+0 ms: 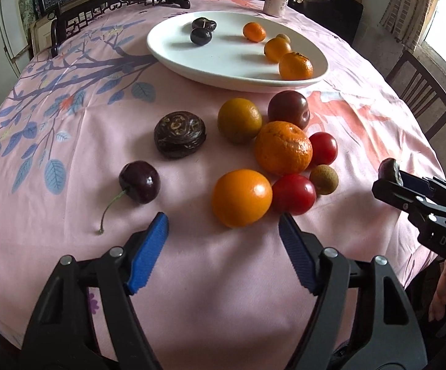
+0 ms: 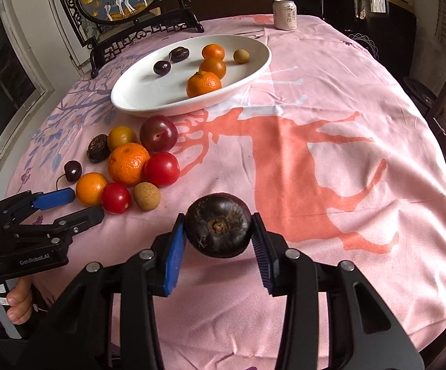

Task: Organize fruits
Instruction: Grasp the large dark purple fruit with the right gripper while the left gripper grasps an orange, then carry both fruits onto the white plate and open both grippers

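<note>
Your right gripper [image 2: 218, 226] is clamped on a dark brown water chestnut [image 2: 218, 225], one blue pad pressed against each side, held above the pink tablecloth [image 2: 330, 92] and well apart from the white oval plate [image 2: 253, 71]. From the left wrist view you can see that same gripper [image 1: 391, 171] at the right edge, with the chestnut's dark end poking out past its tip.

Your left gripper [image 1: 223, 228] is spread wide and holds nothing; its blue fingertips [image 1: 158, 225] sit just short of the loose fruit. Between and just beyond them lies a smooth orange [image 1: 242, 197], touching a red cherry tomato [image 1: 293, 194]. A dark cherry [image 1: 139, 182] with its stem lies off to the left, and a second water chestnut [image 1: 180, 134] sits behind it.

The rest of the pile is bunched together: a large mandarin [image 1: 283, 148] in the middle, a greenish-orange citrus [image 1: 239, 120] and a dark red plum [image 1: 288, 109] behind it, another red tomato [image 1: 323, 148] and a small tan longan [image 1: 323, 179] on its right.

On the plate (still mostly bare) you have two dark fruits at the left end and three small mandarins [image 1: 295, 66] in a row at the right, with a longan beside them. A drinks can [image 2: 284, 14] stands at the table's far edge.
</note>
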Action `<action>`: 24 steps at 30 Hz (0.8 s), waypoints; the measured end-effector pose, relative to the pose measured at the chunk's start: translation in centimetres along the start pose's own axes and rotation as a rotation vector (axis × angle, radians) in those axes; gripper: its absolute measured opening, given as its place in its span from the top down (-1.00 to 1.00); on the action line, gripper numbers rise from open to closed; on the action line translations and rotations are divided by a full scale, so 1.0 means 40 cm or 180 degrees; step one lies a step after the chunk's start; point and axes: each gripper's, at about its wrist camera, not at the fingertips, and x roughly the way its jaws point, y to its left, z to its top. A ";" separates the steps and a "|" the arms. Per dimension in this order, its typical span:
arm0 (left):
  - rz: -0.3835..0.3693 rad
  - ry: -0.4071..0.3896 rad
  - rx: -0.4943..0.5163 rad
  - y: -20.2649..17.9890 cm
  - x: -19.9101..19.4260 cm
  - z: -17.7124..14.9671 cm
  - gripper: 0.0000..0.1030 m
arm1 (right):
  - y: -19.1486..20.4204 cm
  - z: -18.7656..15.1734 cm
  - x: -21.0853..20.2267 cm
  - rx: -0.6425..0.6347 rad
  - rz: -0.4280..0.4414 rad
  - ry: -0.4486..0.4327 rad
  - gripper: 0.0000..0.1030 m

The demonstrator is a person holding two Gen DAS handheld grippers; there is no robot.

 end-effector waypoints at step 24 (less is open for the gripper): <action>-0.0213 -0.0379 -0.0207 0.044 -0.112 0.057 0.25 | 0.043 0.025 -0.003 -0.0086 0.0154 -0.0022 0.18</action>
